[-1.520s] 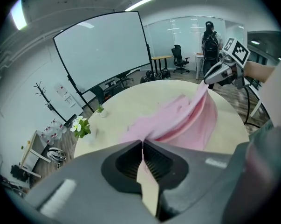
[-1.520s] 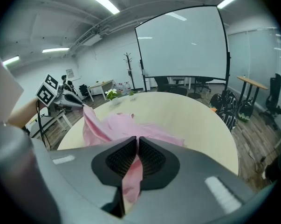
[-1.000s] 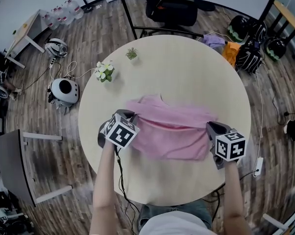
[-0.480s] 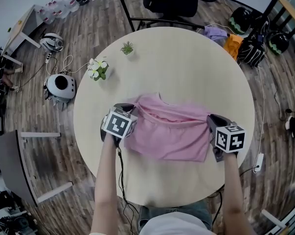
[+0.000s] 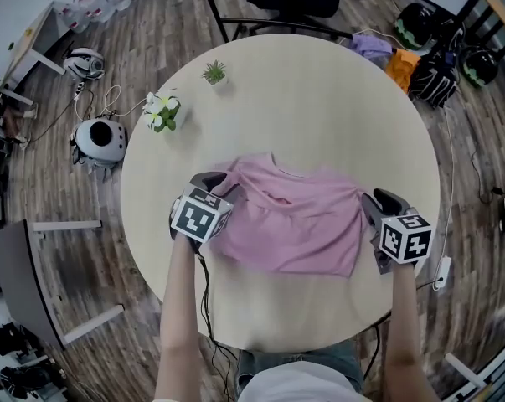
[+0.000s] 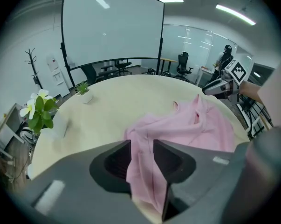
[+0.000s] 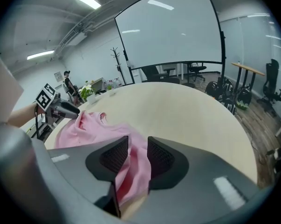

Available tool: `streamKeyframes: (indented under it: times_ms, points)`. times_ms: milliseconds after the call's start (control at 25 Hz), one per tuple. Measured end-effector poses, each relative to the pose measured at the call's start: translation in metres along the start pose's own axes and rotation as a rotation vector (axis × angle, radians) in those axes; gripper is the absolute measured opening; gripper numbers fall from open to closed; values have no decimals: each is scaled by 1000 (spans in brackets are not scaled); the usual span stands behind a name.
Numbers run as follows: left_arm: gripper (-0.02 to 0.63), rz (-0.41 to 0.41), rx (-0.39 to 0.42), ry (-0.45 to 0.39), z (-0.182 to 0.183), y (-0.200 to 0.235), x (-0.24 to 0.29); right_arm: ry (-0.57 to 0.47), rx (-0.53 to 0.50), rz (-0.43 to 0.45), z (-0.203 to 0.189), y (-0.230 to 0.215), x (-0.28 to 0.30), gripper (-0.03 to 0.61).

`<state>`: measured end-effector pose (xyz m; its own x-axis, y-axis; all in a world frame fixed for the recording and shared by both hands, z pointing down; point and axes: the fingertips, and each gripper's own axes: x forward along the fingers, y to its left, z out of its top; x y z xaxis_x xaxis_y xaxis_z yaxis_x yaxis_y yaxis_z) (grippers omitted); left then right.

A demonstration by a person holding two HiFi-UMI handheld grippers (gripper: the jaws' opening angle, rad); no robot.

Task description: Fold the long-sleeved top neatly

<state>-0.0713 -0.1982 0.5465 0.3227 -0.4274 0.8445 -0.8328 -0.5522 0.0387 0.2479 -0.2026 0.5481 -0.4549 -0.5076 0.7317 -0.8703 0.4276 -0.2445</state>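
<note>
As seen from above, long-sleeved top (image 5: 294,224) of pink cloth lying on the near half of the round desk (image 5: 319,99), neckline toward the far edge, hem toward the near edge, clear of both side edges. No sleeve spread out to either side; both apparently tucked across or under the body, giving a compact, roughly rectangular bundle. At the bundle's far left corner, left gripper (image 5: 212,182), fingers (image 6: 170,160) clenched on a bunched strip of the cloth running up between them. At the bundle's right edge, right gripper (image 5: 378,201), fingers (image 7: 161,157) having just been opening and now released, a loose fold of the top lying in the gap but not pinched. Judged stage: a fold just laid down, with release under way on the right and not yet on the left. Judged done: sleeves brought in, body doubled at least once. Judged left: letting go of the left corner, flattening the ridge of slack across the chest and the rumpled left corner, squaring the edges, possibly one more fold across. Near the far left edge, small green plant (image 5: 213,73) and white flowers (image 5: 162,111), well apart from the work.
</note>
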Motion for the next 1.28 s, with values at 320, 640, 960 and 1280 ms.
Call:
streamKeyframes:
  times_ms: [320,640,960,1280]
  points:
    - [131,-12,93,60,-6,-12,25,90,-66,59,-18,22,25,146]
    - [51,12,56,-26,6,-6,6,34,-44,28,-7,21,14,32]
    - [49,8,-113,-163,25,26,-1,-57,9,-5,23,4,15,32]
    - [64,74,-151,-67,6,36,39,67,-81,-73,1,-6,54,34]
